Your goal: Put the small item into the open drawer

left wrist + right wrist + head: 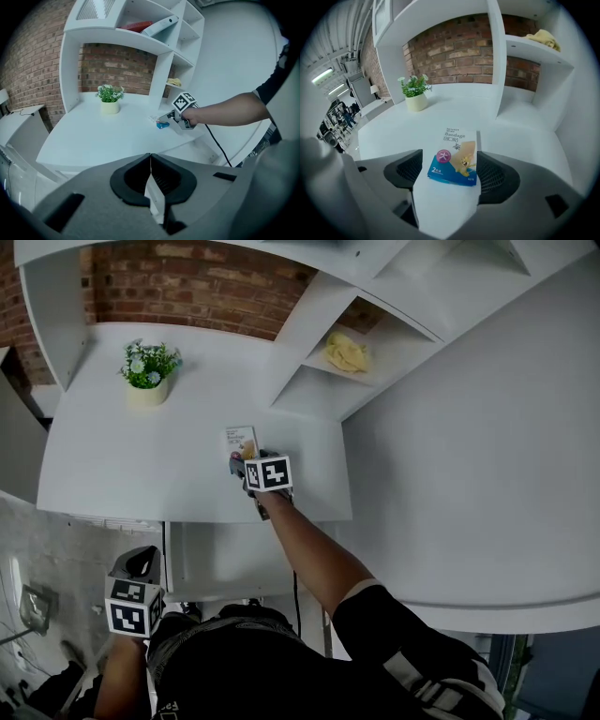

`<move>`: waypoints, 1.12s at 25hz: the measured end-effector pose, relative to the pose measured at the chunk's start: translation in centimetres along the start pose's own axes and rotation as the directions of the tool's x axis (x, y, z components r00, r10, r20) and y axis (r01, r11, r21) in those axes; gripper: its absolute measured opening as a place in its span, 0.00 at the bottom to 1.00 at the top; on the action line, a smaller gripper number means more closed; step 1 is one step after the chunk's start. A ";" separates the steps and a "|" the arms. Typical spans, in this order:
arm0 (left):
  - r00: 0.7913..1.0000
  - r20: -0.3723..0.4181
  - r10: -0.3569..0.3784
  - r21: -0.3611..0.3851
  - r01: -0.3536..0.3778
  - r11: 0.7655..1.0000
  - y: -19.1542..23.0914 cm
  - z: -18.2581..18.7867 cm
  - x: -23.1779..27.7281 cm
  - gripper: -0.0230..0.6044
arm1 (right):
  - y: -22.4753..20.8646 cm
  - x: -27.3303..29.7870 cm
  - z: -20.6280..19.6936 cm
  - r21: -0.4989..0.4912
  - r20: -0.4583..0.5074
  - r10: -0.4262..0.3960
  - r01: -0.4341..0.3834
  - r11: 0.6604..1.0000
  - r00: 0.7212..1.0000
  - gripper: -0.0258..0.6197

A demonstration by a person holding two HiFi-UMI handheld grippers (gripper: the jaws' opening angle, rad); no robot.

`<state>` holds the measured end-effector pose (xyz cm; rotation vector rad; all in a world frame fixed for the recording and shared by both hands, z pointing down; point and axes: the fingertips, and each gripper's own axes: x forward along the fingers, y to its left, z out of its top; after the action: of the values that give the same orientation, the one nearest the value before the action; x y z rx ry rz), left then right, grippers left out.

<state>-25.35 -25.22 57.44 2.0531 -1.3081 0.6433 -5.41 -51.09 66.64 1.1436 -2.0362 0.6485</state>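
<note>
The bandage box lies flat on the white desk, toward its right half, with the printed face up. In my right gripper view the box sits between the two pads. The right gripper has its jaws spread wide with nothing clamped. The left pad stands clear of the box, and the right pad is just beside its edge. I can't tell whether that pad touches it.

From the box in the head view, the potted plant stands at about 10 o'clock, well apart, near the brick wall. At about 1 o'clock a yellow cloth rests on a shelf of the white unit. At 6 o'clock, under the desk's near edge, a white drawer appears to stand pulled out.

My left gripper hangs at about 7 o'clock, off the desk and well apart from the box. Its own view shows the pads closed against each other with nothing between them. That view also catches the right gripper at 12 o'clock, reaching in over the desk to the box.
</note>
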 end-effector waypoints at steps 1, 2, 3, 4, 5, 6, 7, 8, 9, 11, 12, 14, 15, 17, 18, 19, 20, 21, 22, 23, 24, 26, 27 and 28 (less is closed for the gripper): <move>1.000 -0.003 0.001 -0.003 -0.001 1.000 0.1 -0.1 0.0 0.07 | -0.1 0.5 0.2 0.003 -0.005 -0.009 0.009 1.000 1.000 0.58; 1.000 -0.006 0.003 -0.006 -0.003 1.000 0.3 -0.2 0.0 0.07 | -0.3 1.0 0.4 0.005 -0.009 -0.019 0.019 1.000 1.000 0.59; 1.000 -0.007 0.005 -0.010 -0.005 1.000 0.4 -0.2 -0.1 0.07 | -0.4 1.4 0.7 0.006 -0.013 -0.027 0.027 1.000 1.000 0.61; 1.000 -0.008 0.006 -0.014 -0.006 1.000 0.5 -0.2 -0.2 0.07 | -0.5 1.7 1.0 0.007 -0.017 -0.032 0.032 0.999 0.999 0.62; 1.000 -0.009 0.008 -0.018 -0.008 1.000 0.7 -0.1 -0.3 0.07 | -0.5 2.1 1.2 0.010 -0.024 -0.035 0.035 0.999 0.999 0.62; 1.000 -0.009 0.010 -0.021 -0.010 1.000 0.8 -0.1 -0.4 0.07 | -0.6 2.5 1.3 0.014 -0.034 -0.037 0.038 0.999 0.999 0.62; 1.000 -0.010 0.011 -0.025 -0.011 1.000 0.8 -0.1 -0.4 0.07 | -0.8 2.9 1.3 0.016 -0.044 -0.042 0.043 0.999 0.998 0.62; 1.000 -0.011 0.013 -0.029 -0.013 1.000 0.9 -0.2 -0.5 0.07 | -1.0 3.3 1.3 0.016 -0.054 -0.049 0.050 0.999 0.997 0.62; 1.000 -0.014 0.014 -0.032 -0.015 0.999 1.0 -0.4 -0.5 0.07 | -1.1 3.7 1.2 0.016 -0.062 -0.057 0.058 0.998 0.996 0.62; 1.000 -0.020 0.017 -0.036 -0.017 0.999 1.2 -0.7 -0.5 0.07 | -1.5 4.3 1.1 0.022 -0.076 -0.073 0.075 0.997 0.994 0.64; 1.000 -0.023 0.018 -0.037 -0.019 0.999 1.4 -0.9 -0.4 0.07 | -1.6 4.6 1.0 0.031 -0.084 -0.079 0.082 0.996 0.993 0.65; 0.999 -0.028 0.020 -0.042 -0.021 0.999 1.6 -1.1 -0.3 0.07 | -1.8 5.1 0.6 0.049 -0.103 -0.084 0.090 0.995 0.991 0.66; 0.999 -0.030 0.019 -0.045 -0.021 0.999 1.7 -1.2 -0.1 0.07 | -1.8 5.4 0.5 0.055 -0.109 -0.084 0.091 0.994 0.990 0.67; 0.999 -0.035 0.014 -0.046 -0.016 0.999 1.7 -1.3 0.2 0.07 | -1.8 5.8 0.2 0.059 -0.122 -0.084 0.091 0.994 0.989 0.68; 0.999 -0.038 0.010 -0.044 -0.012 0.999 1.6 -1.3 0.3 0.07 | -1.8 5.9 0.0 0.057 -0.132 -0.084 0.092 0.994 0.988 0.68; 0.999 -0.041 0.005 -0.042 -0.007 0.999 1.4 -1.3 0.5 0.07 | -1.8 6.1 -0.2 0.056 -0.143 -0.086 0.094 0.994 0.986 0.68; 0.999 -0.043 0.000 -0.041 -0.001 0.999 1.2 -1.3 0.6 0.07 | -1.8 6.2 -0.4 0.056 -0.150 -0.088 0.097 0.994 0.985 0.69; 0.999 -0.044 -0.006 -0.039 0.004 0.999 1.0 -1.2 0.7 0.07 | -1.8 6.3 -0.4 0.055 -0.154 -0.091 0.100 0.993 0.984 0.69; 0.999 -0.045 -0.012 -0.037 0.010 0.999 0.8 -1.2 0.8 0.07 | -1.9 6.3 -0.5 0.054 -0.156 -0.093 0.103 0.993 0.983 0.69; 0.999 -0.046 -0.016 -0.035 0.015 0.999 0.6 -1.2 0.9 0.07 | -1.8 6.3 -0.5 0.054 -0.158 -0.094 0.104 0.993 0.983 0.69; 0.999 -0.049 -0.020 -0.033 0.019 0.999 0.5 -1.2 1.0 0.07 | -1.8 6.3 -0.5 0.054 -0.160 -0.093 0.103 0.993 0.983 0.69; 0.998 -0.055 -0.029 -0.029 0.027 0.999 0.3 -1.2 1.1 0.07 | -1.8 6.1 -0.5 0.064 -0.166 -0.082 0.093 0.994 0.983 0.69; 0.998 -0.058 -0.033 -0.027 0.032 0.999 0.2 -1.2 1.2 0.07 | -1.8 5.9 -0.6 0.079 -0.166 -0.070 0.084 0.993 0.984 0.69; 0.997 -0.060 -0.039 -0.023 0.037 0.999 0.0 -1.1 1.2 0.07 | -1.8 5.7 -0.6 0.101 -0.164 -0.057 0.074 0.992 0.985 0.69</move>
<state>-24.98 -25.23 59.05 2.0206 -1.2337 0.6661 -5.69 -54.47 71.56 1.1748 -1.8398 0.7983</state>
